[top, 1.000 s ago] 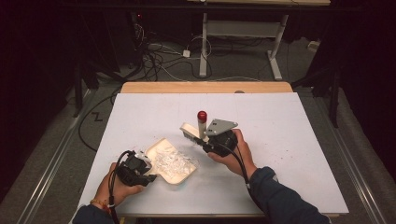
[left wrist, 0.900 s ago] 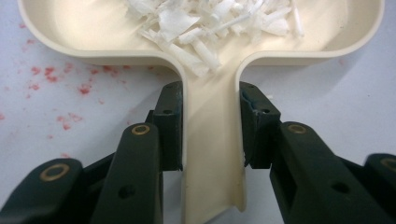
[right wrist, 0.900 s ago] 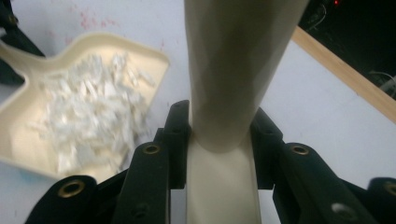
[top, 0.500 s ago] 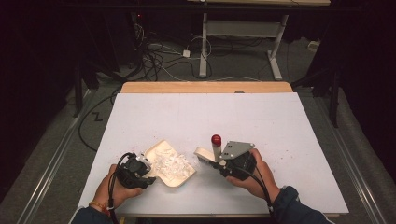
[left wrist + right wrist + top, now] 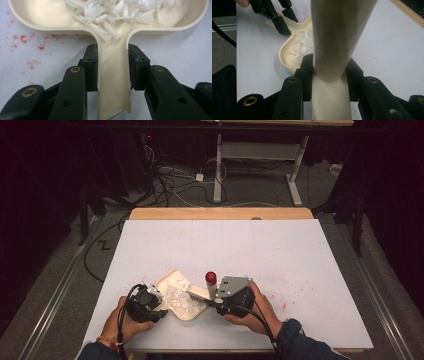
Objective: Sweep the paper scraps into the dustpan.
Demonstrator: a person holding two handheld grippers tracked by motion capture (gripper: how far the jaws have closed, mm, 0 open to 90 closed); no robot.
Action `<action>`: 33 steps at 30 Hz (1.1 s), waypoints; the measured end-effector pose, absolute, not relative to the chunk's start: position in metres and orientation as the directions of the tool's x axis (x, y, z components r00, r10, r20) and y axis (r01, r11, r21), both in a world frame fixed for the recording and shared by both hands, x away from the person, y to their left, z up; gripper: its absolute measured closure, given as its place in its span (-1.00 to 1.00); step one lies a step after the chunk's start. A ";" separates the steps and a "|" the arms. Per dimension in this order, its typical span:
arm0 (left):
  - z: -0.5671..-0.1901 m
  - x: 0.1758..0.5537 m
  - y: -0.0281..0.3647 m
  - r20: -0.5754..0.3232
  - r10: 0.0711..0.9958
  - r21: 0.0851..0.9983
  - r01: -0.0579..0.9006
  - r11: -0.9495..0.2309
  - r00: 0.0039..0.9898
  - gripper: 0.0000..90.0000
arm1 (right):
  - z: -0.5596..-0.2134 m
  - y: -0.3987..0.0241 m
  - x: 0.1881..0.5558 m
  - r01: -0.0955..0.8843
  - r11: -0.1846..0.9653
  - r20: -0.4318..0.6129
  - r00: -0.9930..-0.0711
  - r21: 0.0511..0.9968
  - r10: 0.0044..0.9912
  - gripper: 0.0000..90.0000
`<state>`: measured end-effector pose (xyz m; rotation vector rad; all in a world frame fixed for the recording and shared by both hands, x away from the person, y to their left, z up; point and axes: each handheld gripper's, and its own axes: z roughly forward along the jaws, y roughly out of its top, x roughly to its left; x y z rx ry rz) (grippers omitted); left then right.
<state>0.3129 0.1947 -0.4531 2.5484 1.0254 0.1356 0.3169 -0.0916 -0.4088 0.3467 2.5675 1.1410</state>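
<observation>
One claw, the right (image 5: pixel 212 296), has carried its brush (image 5: pixel 200 292) leftward over the dustpan (image 5: pixel 172 282).

A cream dustpan (image 5: pixel 113 75) is seen holding white paper scraps (image 5: pixel 117 12). A cream brush handle (image 5: pixel 337 37) with red cap (image 5: pixel 211 277) is noted. The white table (image 5: pixel 280 255) is flecked red.

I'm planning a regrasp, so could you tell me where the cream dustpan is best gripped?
Grip the dustpan by its narrow straight handle, coming from the near table edge along it. The pan flares wide and holds paper scraps; the left gripper clamps there now.
</observation>
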 end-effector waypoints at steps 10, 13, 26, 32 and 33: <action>-0.453 0.313 0.194 -0.052 0.684 0.385 0.646 -0.659 0.728 0.40 | -0.400 -0.112 0.335 0.129 0.639 -0.236 -0.860 0.758 0.453 0.50; -0.453 0.313 0.194 -0.054 0.687 0.384 0.650 -0.656 0.725 0.40 | -0.407 -0.116 0.343 0.121 0.672 -0.309 -0.819 0.730 0.484 0.50; -0.454 0.315 0.193 -0.050 0.686 0.387 0.648 -0.656 0.726 0.40 | -0.429 -0.095 0.357 0.156 0.675 -0.270 -0.834 0.721 0.481 0.50; -0.454 0.314 0.192 -0.048 0.688 0.387 0.648 -0.656 0.724 0.40 | -0.429 -0.071 0.346 0.140 0.628 -0.182 -0.889 0.766 0.420 0.50; -0.454 0.314 0.192 -0.048 0.688 0.388 0.648 -0.656 0.724 0.40 | -0.429 -0.071 0.346 0.140 0.628 -0.182 -0.889 0.766 0.420 0.50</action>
